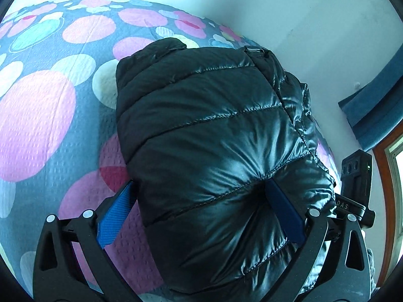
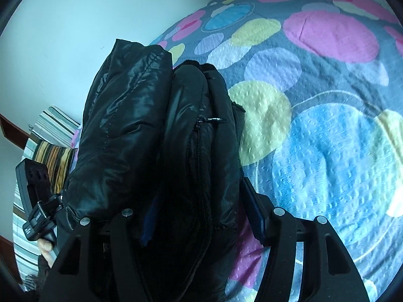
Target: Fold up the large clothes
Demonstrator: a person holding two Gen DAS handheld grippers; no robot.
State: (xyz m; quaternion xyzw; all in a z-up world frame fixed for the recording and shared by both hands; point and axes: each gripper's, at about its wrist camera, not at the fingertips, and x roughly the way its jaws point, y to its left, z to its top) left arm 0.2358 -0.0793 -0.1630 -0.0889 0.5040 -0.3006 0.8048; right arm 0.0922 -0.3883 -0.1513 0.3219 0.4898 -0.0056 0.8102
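1. Both my hands are loaded right now: the left hand-held gripper [image 1: 201, 209] has its blue pads spread wide around a fat bundle of the black puffer jacket [image 1: 214, 130], squeezing the padding between them. The right hand-held gripper [image 2: 199, 216] is pinching the same jacket at the zipper [image 2: 199, 136] edge, with layers stacked between its fingers

2. The jacket looks already doubled over and lifted off the bed [image 1: 50, 125], hanging between the two grippers, so I'd guess I'm mid-fold and about to lay it down

3. To do this bit well I'd keep both grips level so the bundle doesn't twist, lower it flat onto the bedspread and let go only once the weight is resting. That shiny shell is slippery and puffy, so it'll probably spring open if I release early, and pressing the air out first should help

4. I'd watch the zipper pull near 12 o'clock of the right pads, since it could snag

5. Surface: bedspread with pink, blue and yellow circles on grey, textured and soft

6. Room: plain white wall [image 1: 302, 25] behind, blue curtain [image 1: 372, 105] at 3 o'clock in the left view, striped pillow [image 2: 55, 161] at 9 o'clock in the right view
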